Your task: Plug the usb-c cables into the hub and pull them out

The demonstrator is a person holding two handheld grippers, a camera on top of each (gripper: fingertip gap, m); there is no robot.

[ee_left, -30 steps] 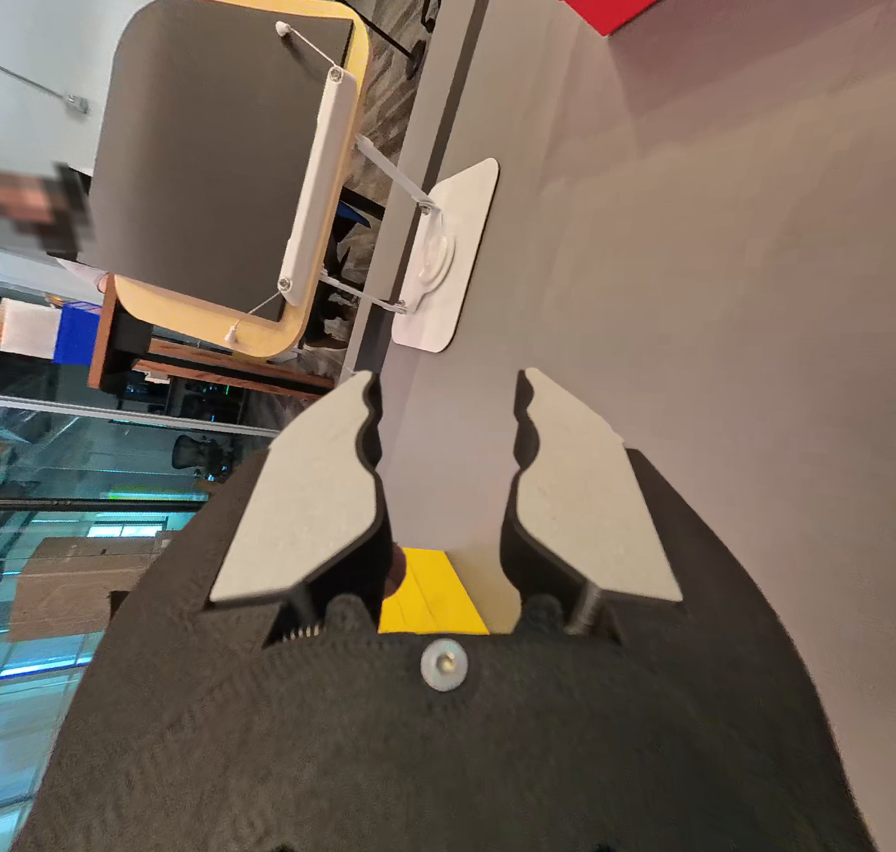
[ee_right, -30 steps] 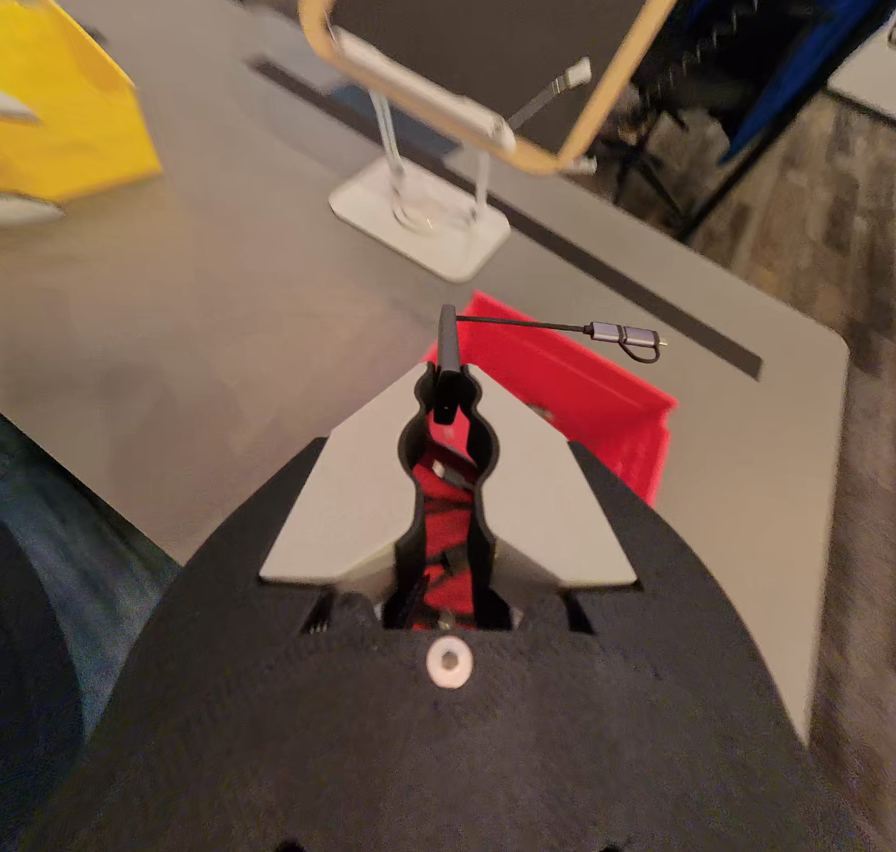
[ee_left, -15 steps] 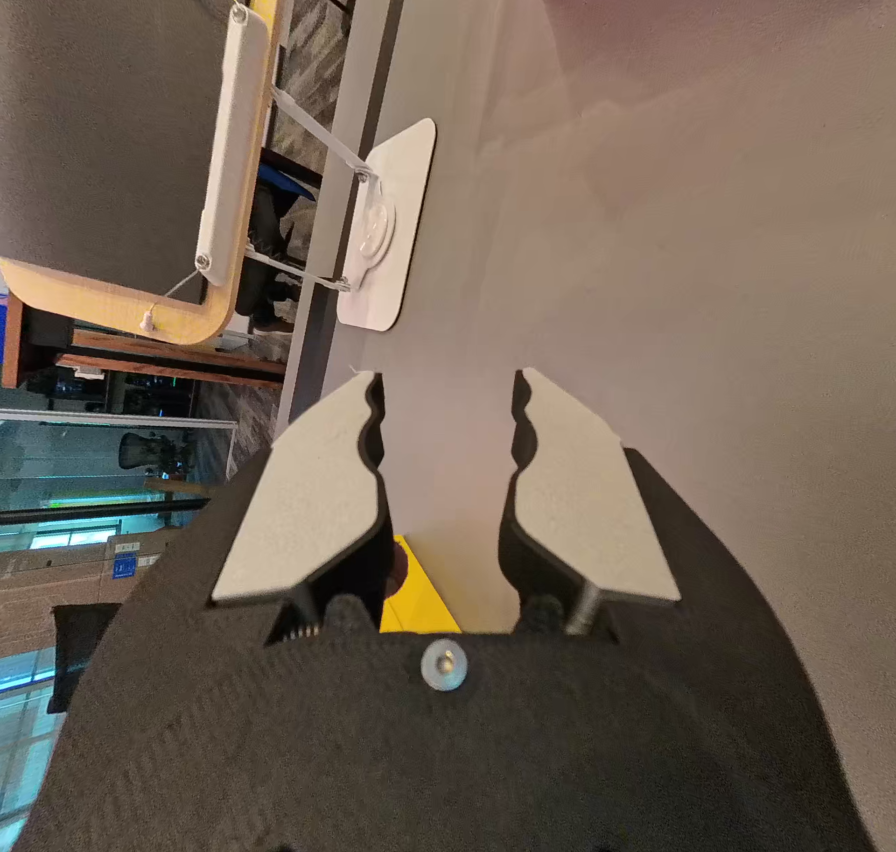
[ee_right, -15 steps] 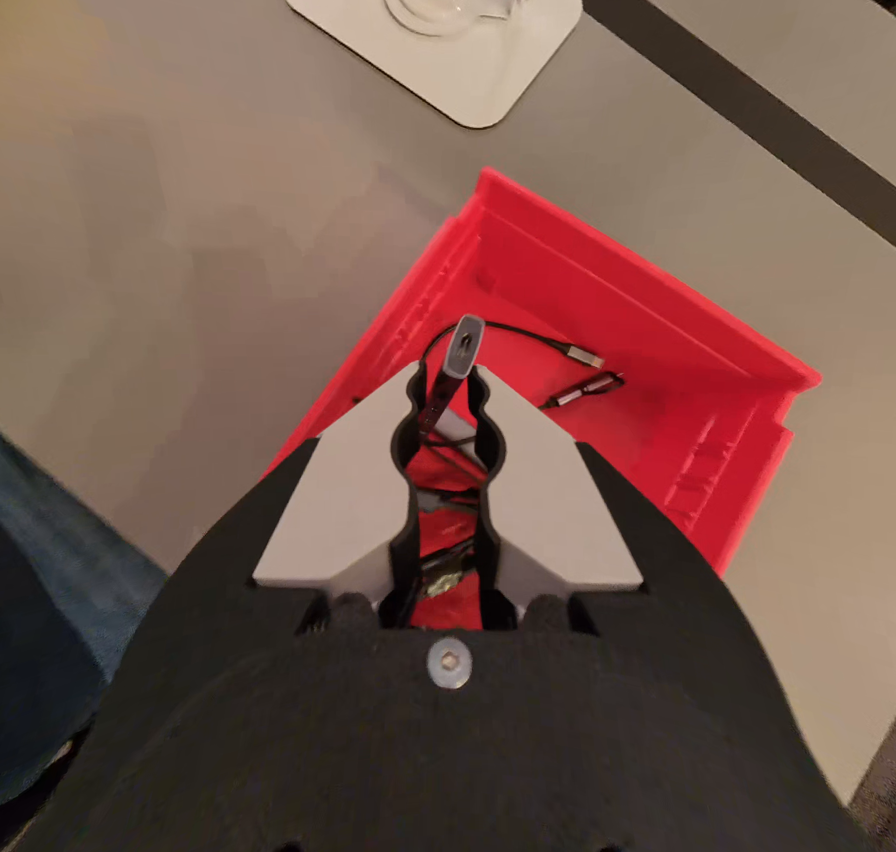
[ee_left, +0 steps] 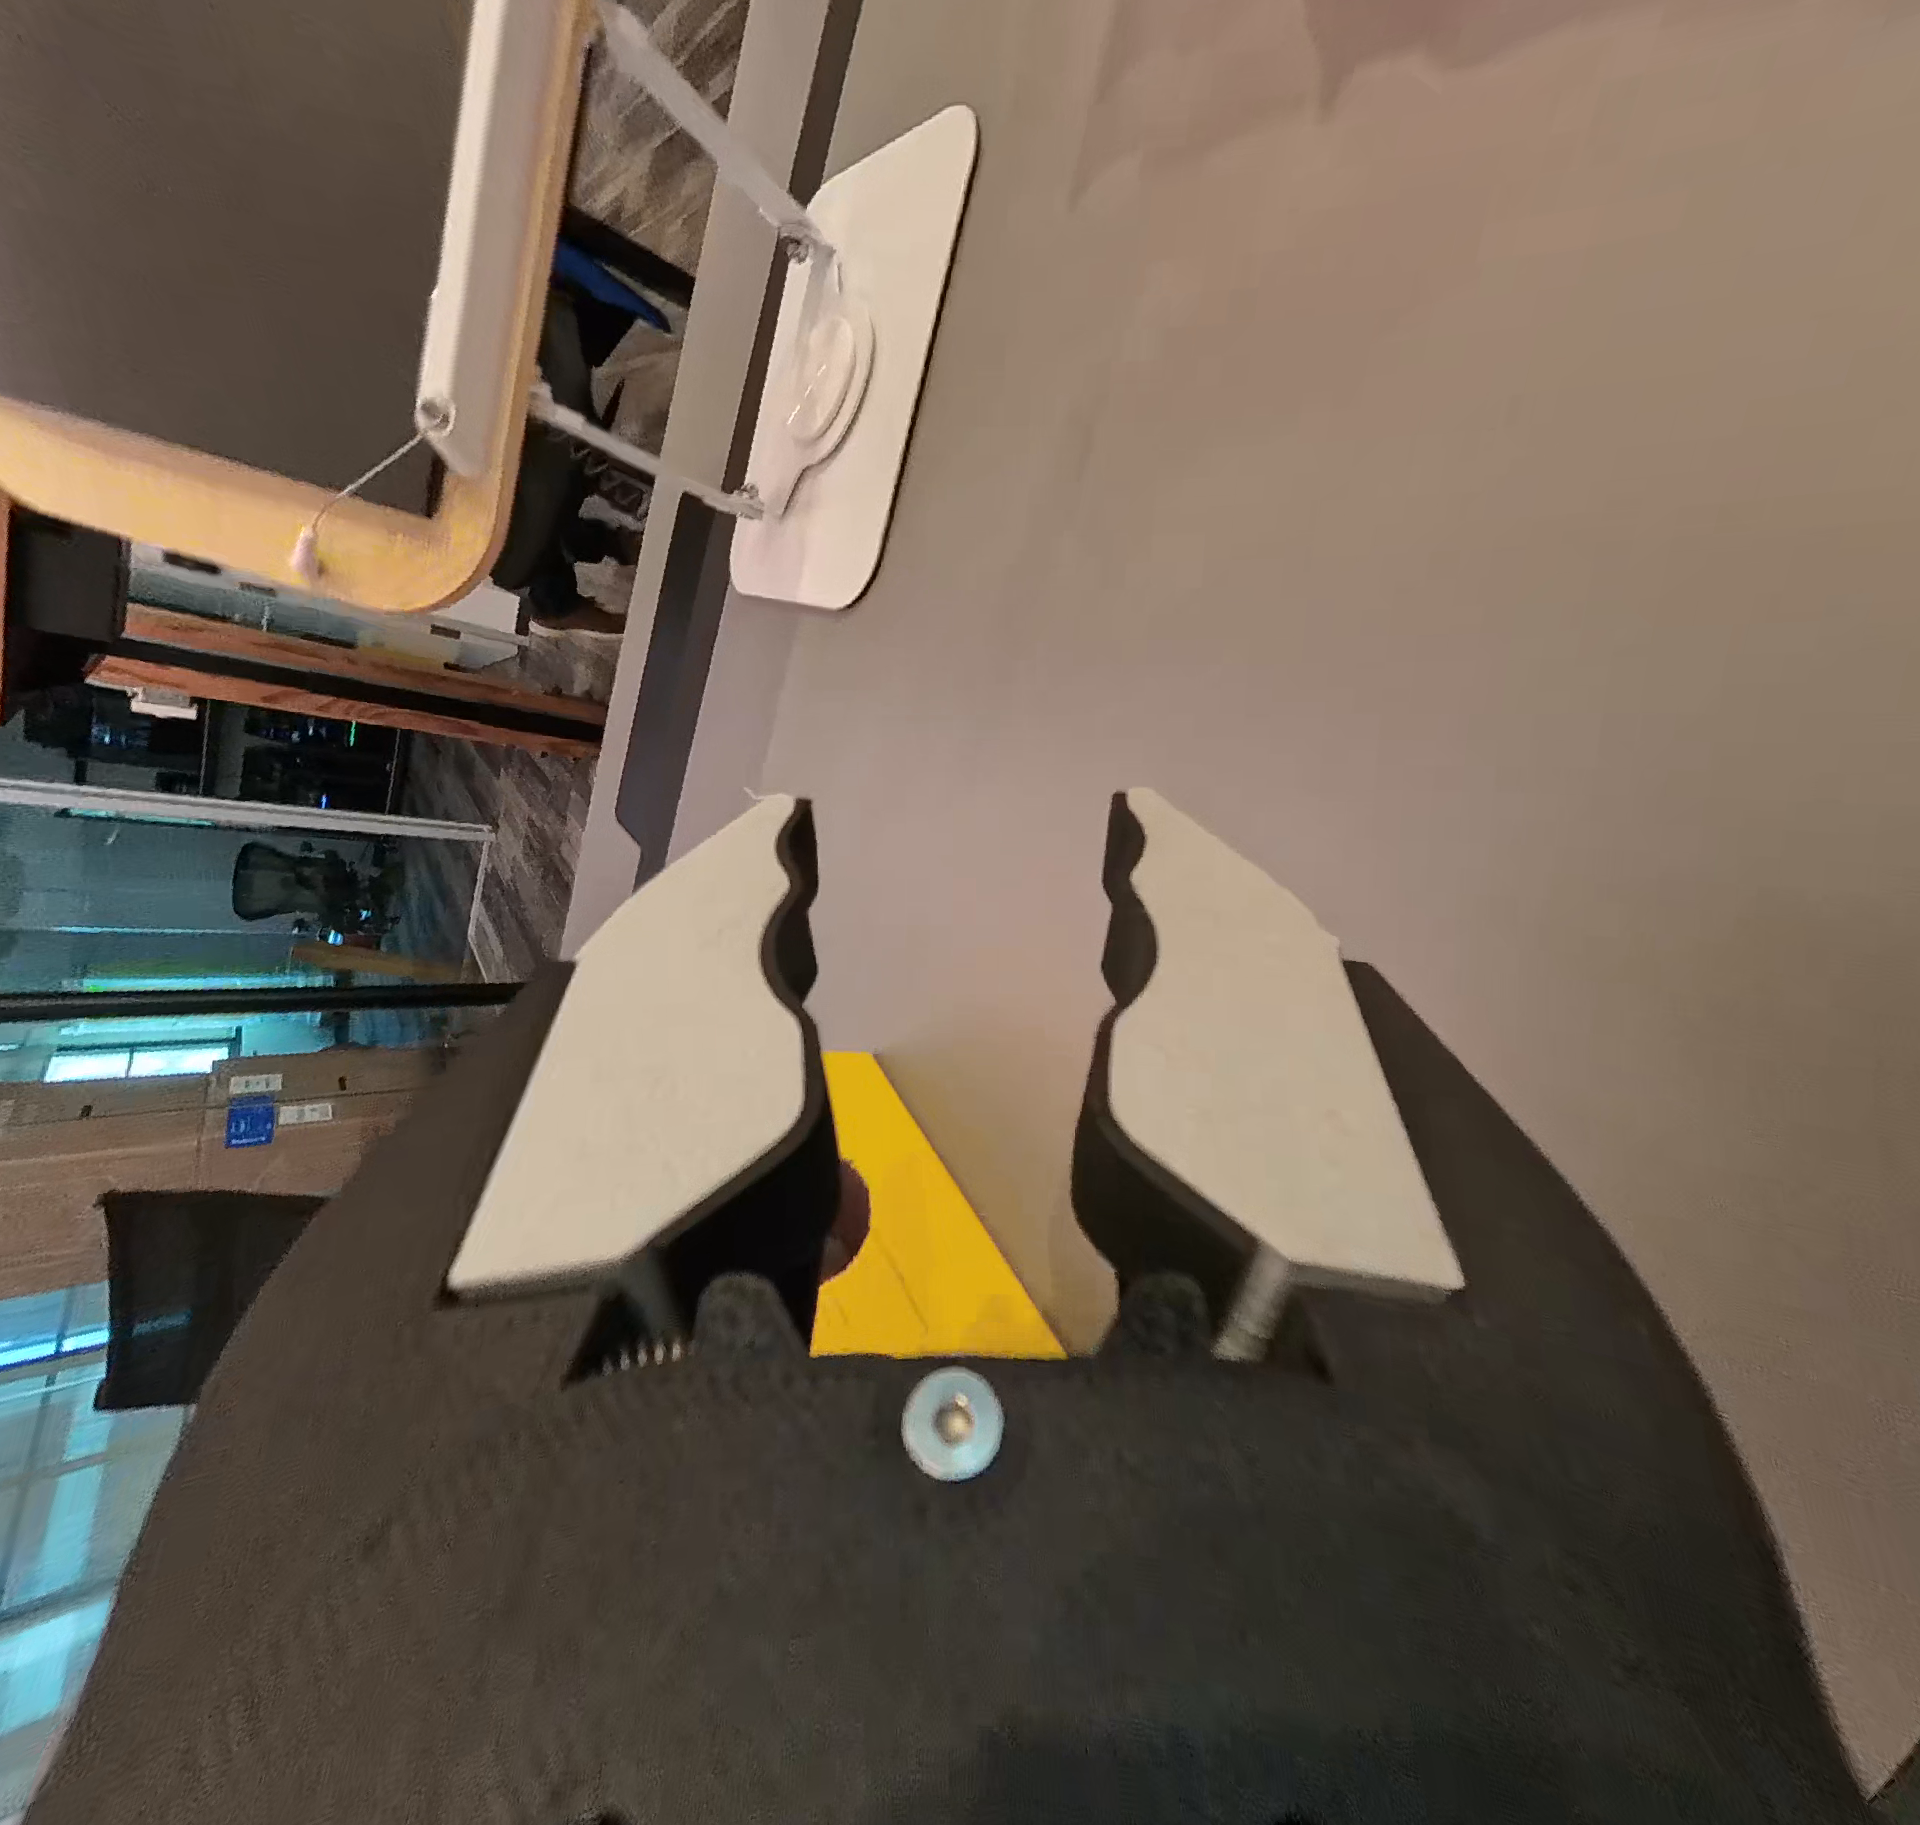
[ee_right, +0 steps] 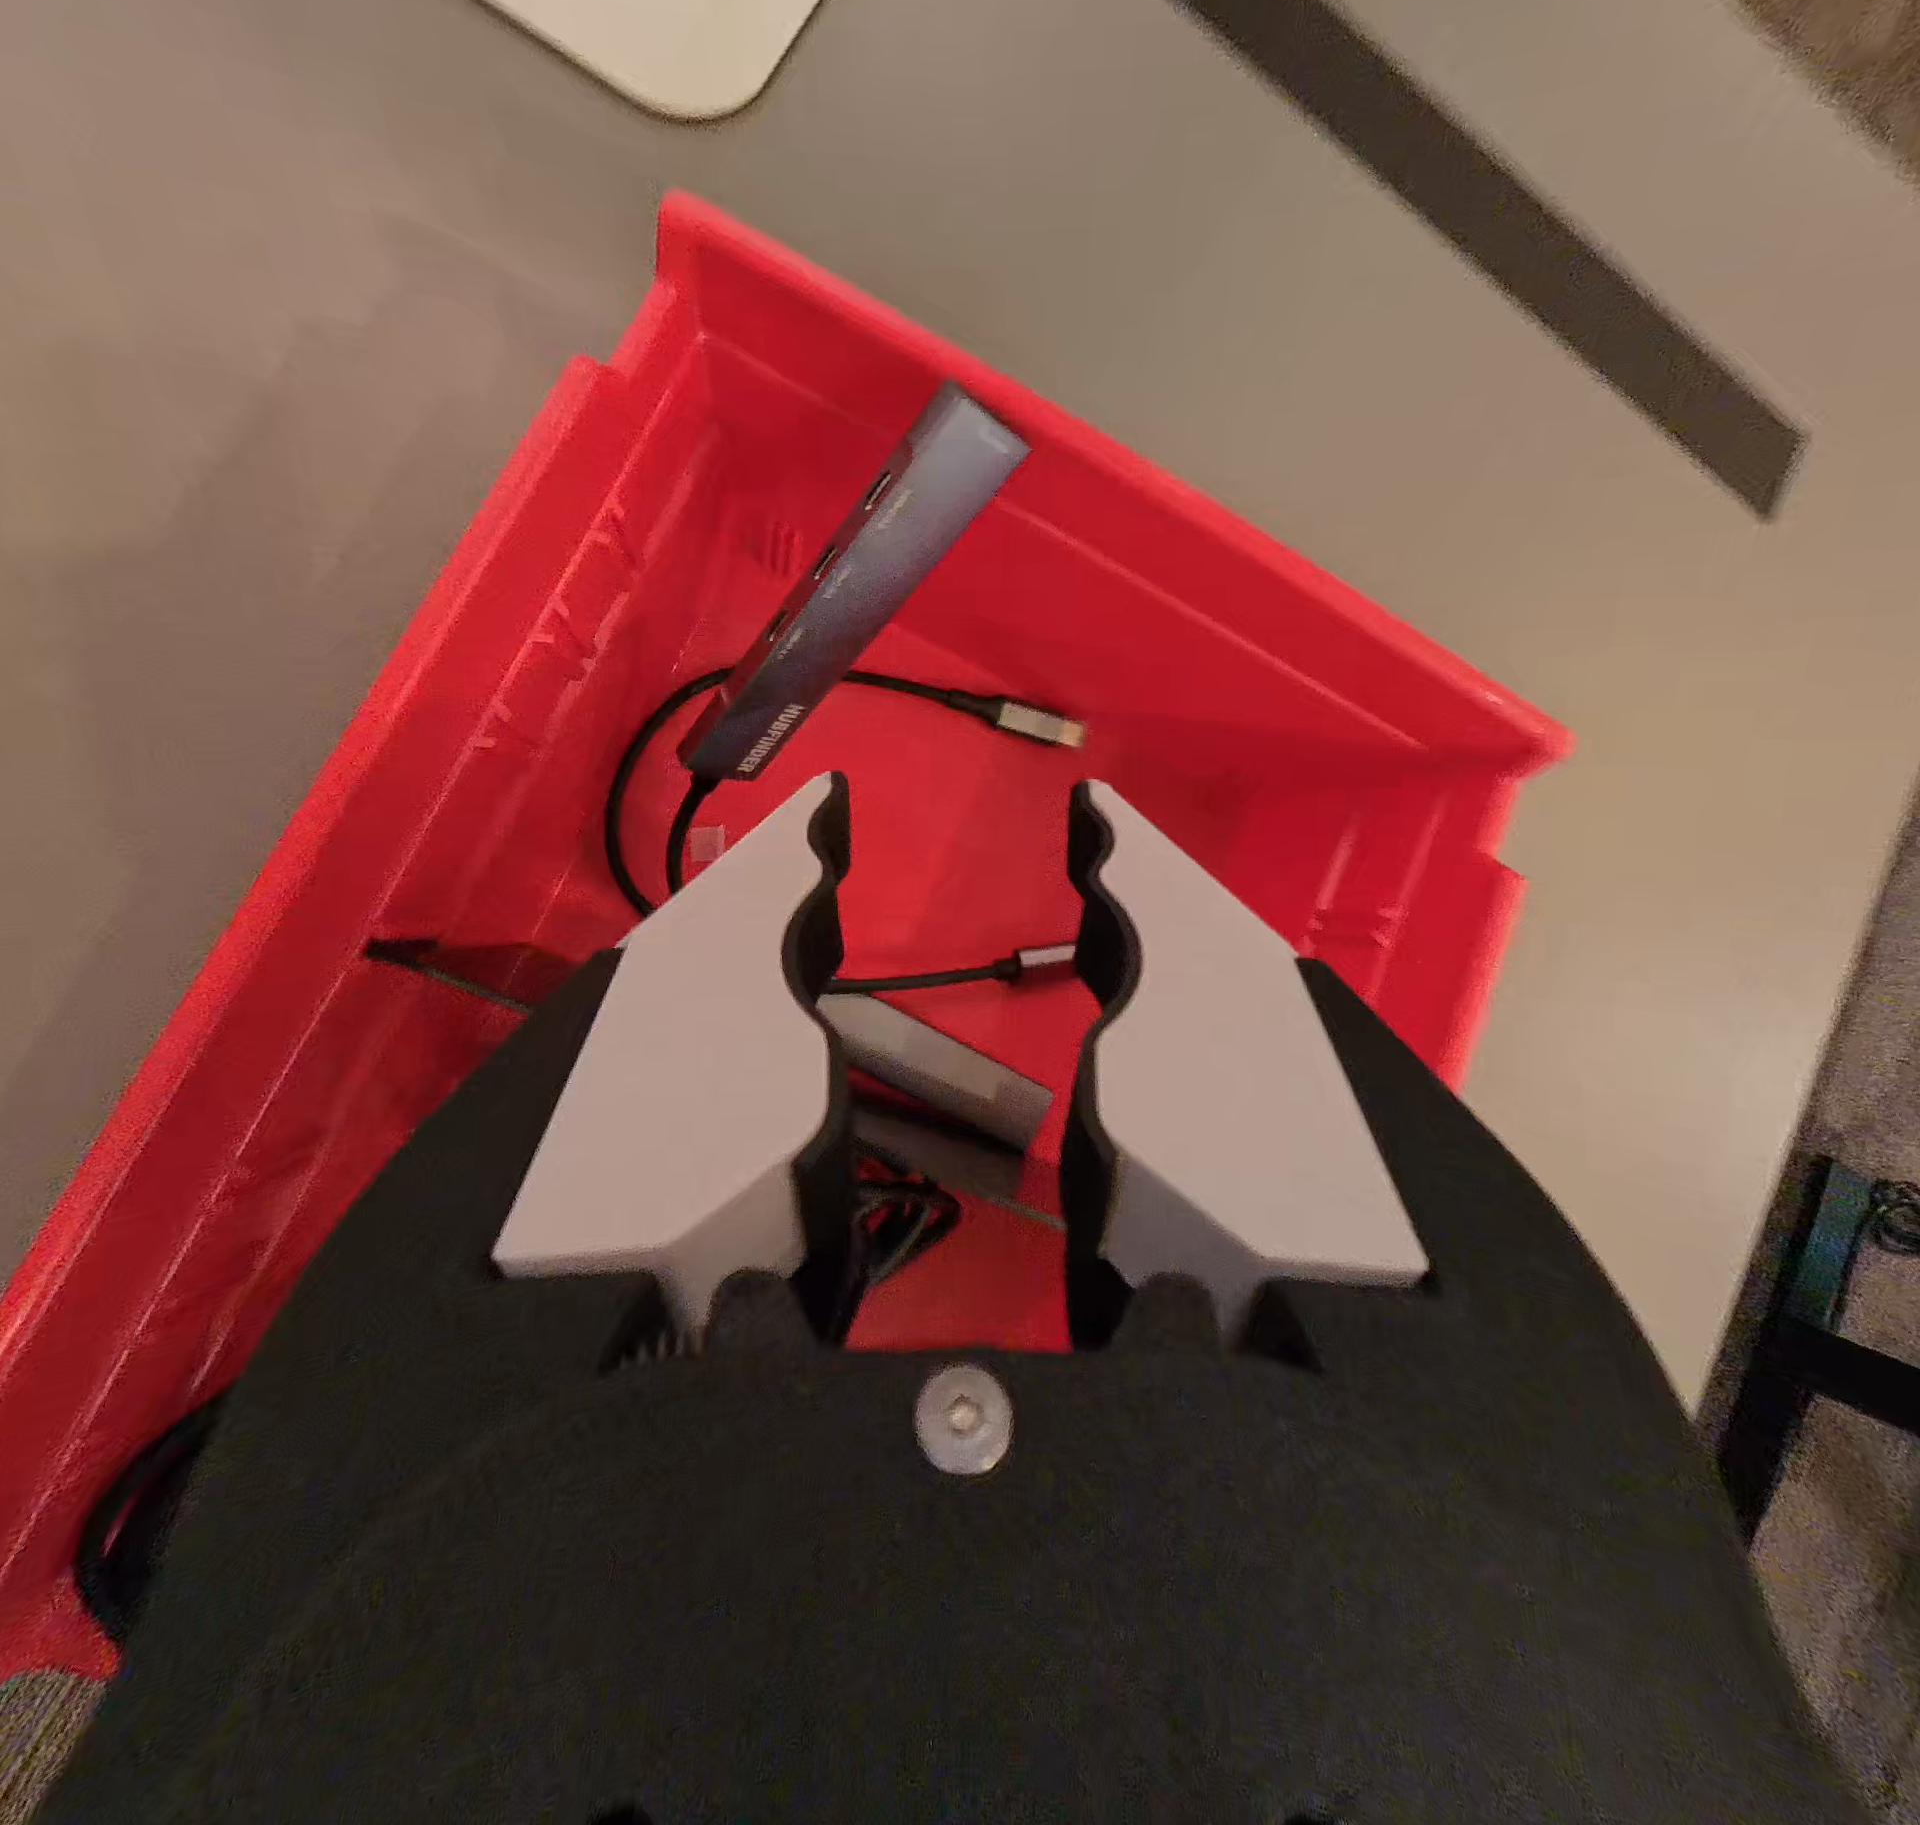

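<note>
Both claws released, right one over the bin.

Right gripper (ee_right: 956, 809) tilts down over the red plastic bin (ee_right: 1195, 570), jaws spread, empty. Slim grey metal hub (ee_right: 862, 580) leans against the bin wall just beyond its fingertips (black cable (ee_right: 644, 788) looped below). Left gripper (ee_left: 956, 830) rolled sideways, spread over grey table (ee_left: 1455, 528).

An open-plan office is showing here: a grey desk (ee_left: 1455, 528) is carrying a felt privacy screen (ee_left: 208, 165) on a white stand (ee_left: 894, 321), an office chair (ee_left: 270, 876) is sitting behind a glass partition (ee_left: 156, 892), wooden desks (ee_left: 343, 674) are standing beyond, and carpet tiles (ee_left: 499, 840) are covering the floor.
</note>
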